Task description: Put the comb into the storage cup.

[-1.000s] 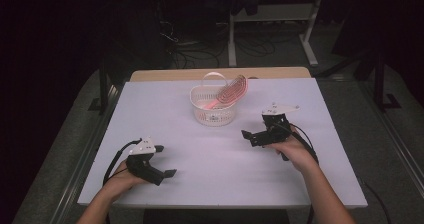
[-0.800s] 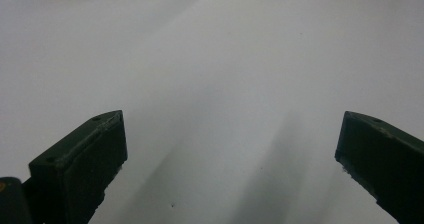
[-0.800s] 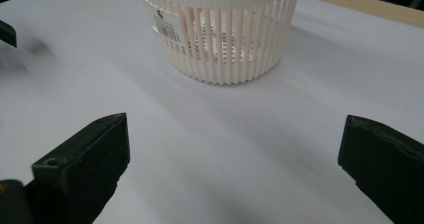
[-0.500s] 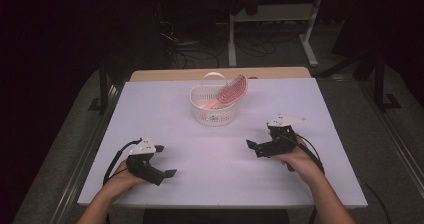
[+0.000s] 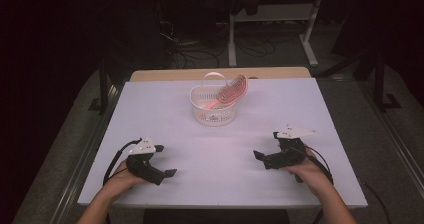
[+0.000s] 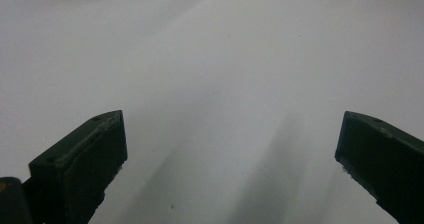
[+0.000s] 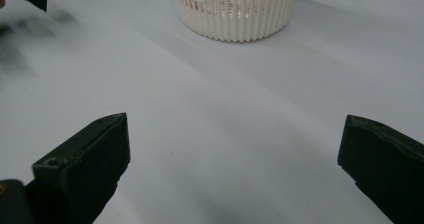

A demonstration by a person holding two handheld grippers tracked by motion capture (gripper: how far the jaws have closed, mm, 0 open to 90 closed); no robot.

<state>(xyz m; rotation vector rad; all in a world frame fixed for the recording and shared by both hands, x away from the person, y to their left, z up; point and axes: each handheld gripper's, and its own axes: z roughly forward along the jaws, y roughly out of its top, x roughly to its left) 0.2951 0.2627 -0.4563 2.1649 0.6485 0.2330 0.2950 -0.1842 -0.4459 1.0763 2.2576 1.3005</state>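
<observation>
Claw on the left (image 5: 167, 173) is resting released and empty, near the table's (image 5: 150, 99) front edge; the basket (image 5: 214, 111) (pink hairbrush (image 5: 231, 91) leaning inside, handle down) is standing beyond and between both, slightly nearer the right claw (image 5: 258, 155), also gaping empty.

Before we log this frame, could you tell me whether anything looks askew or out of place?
Only the pink hairbrush: it leans tilted in the white basket, its head poking over the rim. Nothing looks spilled or damaged.
</observation>
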